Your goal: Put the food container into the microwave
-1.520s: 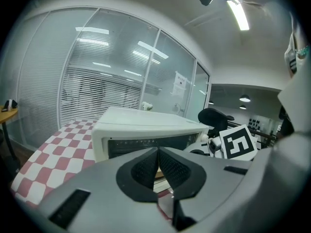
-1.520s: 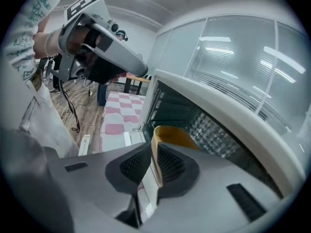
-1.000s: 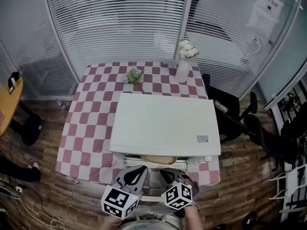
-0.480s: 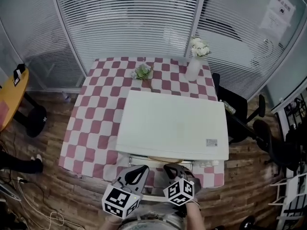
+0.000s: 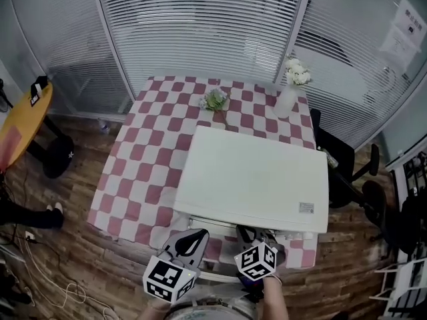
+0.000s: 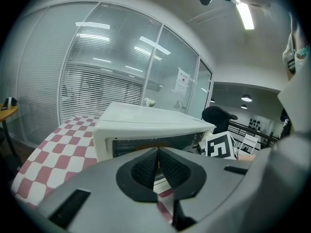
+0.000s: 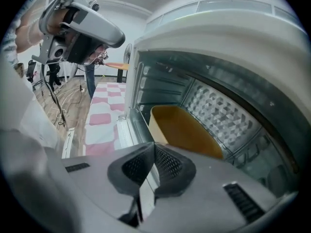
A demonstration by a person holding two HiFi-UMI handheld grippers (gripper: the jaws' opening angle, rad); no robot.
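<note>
Both your left gripper (image 6: 158,155) and right gripper (image 7: 154,150) have their fingers pressed together on nothing, just in front of the microwave (image 5: 253,175). Its door is open. Inside, the tan container (image 7: 187,132) sits on the cavity floor; you can't see its contents.

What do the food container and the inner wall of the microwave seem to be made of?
Food container: probably matte plastic or paper pulp, since it is evenly tan and opaque, without glare. Microwave inner wall: apparently metal, embossed in a faceted pattern that catches light.
</note>
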